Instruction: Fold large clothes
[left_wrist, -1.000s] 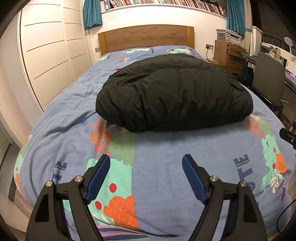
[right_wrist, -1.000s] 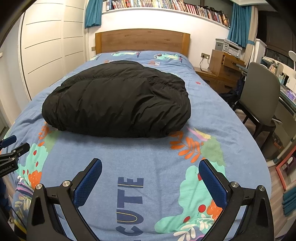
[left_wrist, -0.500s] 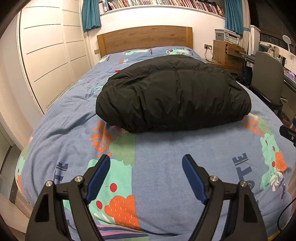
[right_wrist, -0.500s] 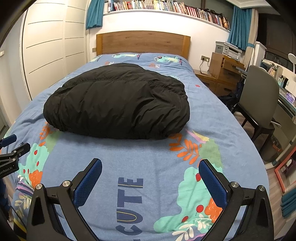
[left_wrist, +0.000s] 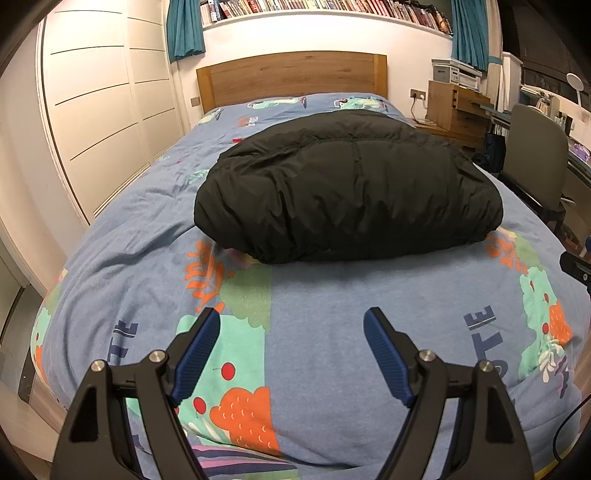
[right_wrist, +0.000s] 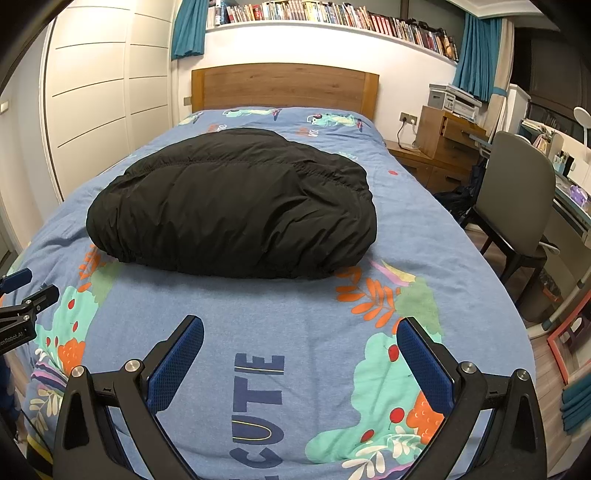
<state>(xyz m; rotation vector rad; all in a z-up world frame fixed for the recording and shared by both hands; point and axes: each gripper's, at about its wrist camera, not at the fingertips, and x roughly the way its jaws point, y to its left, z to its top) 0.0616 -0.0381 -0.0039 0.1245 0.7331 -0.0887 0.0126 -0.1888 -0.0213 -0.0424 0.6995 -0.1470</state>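
Item one: black quilted puffer jacket, bundled into a rounded mound, lying mid-bed on the blue cartoon-print duvet, well apart from both my tools.

Item two: my left gripper, blue-padded fingers spread apart, empty, hovering over the near end of the bed.

Item three: my right gripper, fingers spread wider, empty, above the "CUTE" lettering.

Item four: wooden headboard at the far end; white panelled wardrobe left; grey chair and wooden bedside drawers right; long shelf of books above.
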